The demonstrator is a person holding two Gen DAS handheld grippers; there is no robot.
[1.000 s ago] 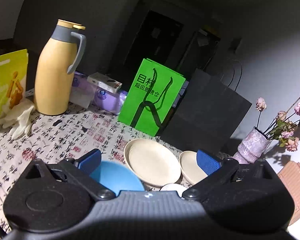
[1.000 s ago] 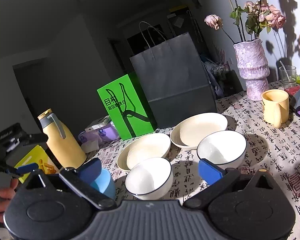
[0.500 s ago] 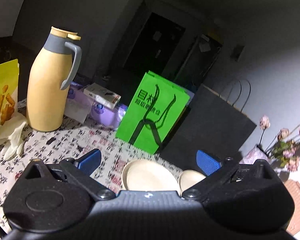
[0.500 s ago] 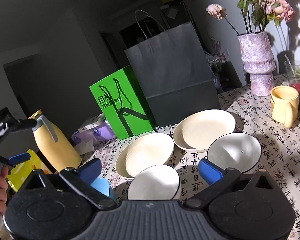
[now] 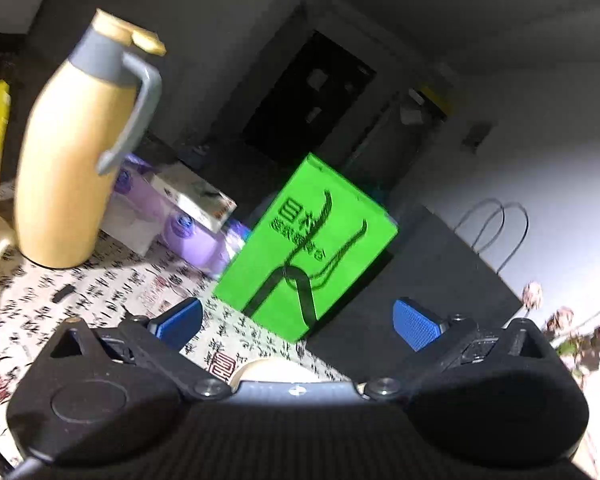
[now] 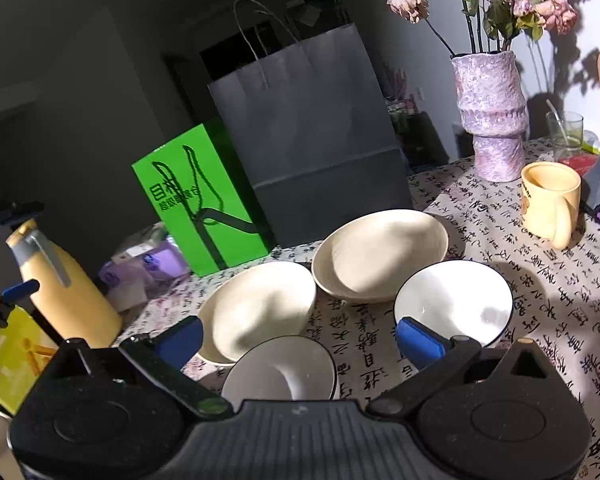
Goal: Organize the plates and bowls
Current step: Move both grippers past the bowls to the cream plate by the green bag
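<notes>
Two cream plates [image 6: 260, 308] [image 6: 380, 254] lie side by side on the calligraphy-print tablecloth [image 6: 548, 292], their rims close or touching; which, I cannot tell. Two white bowls with dark rims stand in front of them: the near bowl [image 6: 280, 372] sits just ahead of the right gripper [image 6: 298, 338], between its blue pads, and the far bowl [image 6: 454, 304] stands to the right, partly behind the right pad. The right gripper's jaws stand wide apart and hold nothing. The left gripper [image 5: 298, 322] is likewise spread wide and empty, raised above the table; only a sliver of one cream plate [image 5: 268, 370] shows at its body. Behind the plates stand a green bag [image 6: 198, 204] and a grey paper bag [image 6: 312, 140]. A yellow jug [image 5: 76, 152] stands left; a vase [image 6: 492, 116] and yellow mug [image 6: 550, 200] stand right.
</notes>
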